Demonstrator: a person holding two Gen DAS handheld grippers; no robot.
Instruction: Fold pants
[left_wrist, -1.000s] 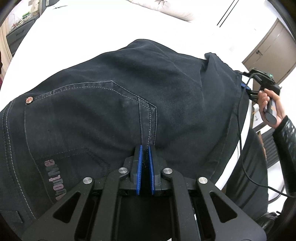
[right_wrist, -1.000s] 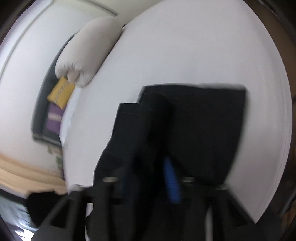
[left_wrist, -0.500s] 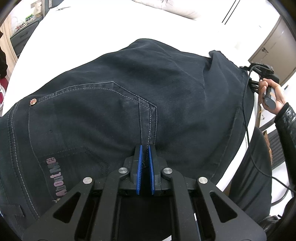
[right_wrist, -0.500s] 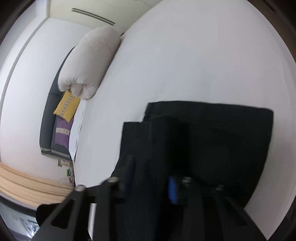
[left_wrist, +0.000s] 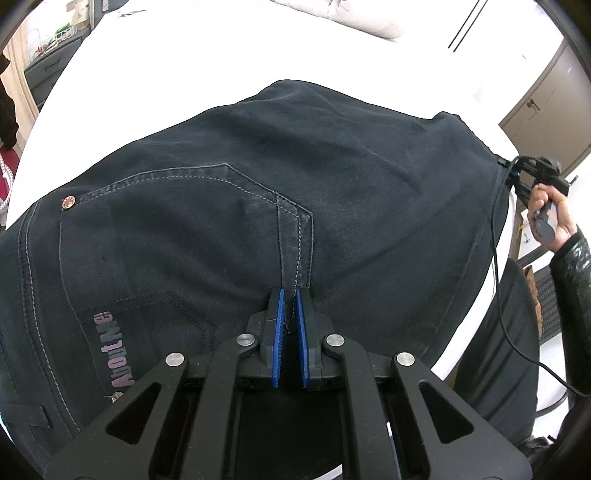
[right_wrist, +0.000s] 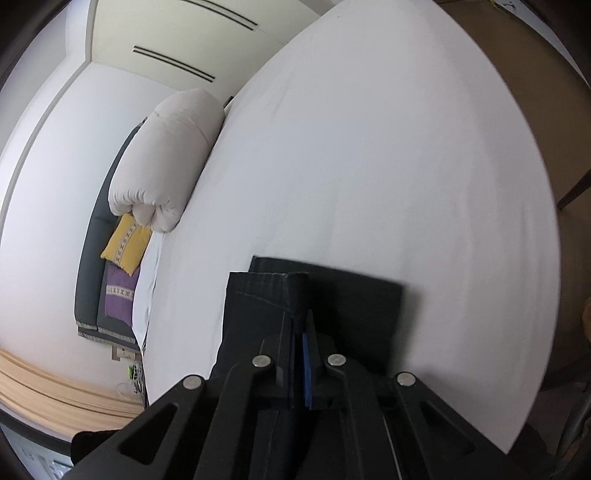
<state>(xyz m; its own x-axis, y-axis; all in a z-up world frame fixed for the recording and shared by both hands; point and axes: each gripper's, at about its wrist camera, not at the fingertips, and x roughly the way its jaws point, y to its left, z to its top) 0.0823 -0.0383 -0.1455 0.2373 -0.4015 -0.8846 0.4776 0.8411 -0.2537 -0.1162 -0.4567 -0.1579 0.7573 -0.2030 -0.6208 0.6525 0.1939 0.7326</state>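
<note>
The left gripper (left_wrist: 290, 295) pinches the waist end of the dark pants (left_wrist: 332, 177), jaws nearly together on the cloth. The right gripper (right_wrist: 301, 325) has just clamped, apparently on the folded hem (right_wrist: 291, 284). The pants lie on the white bed (right_wrist: 369, 166).

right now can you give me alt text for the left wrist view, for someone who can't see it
The left gripper is shut on the waist end of dark pants spread across a white bed, its blue pads pinching the fabric beside a stitched back pocket. At the far right edge, a hand holds the right gripper against the pants' other end.
</note>
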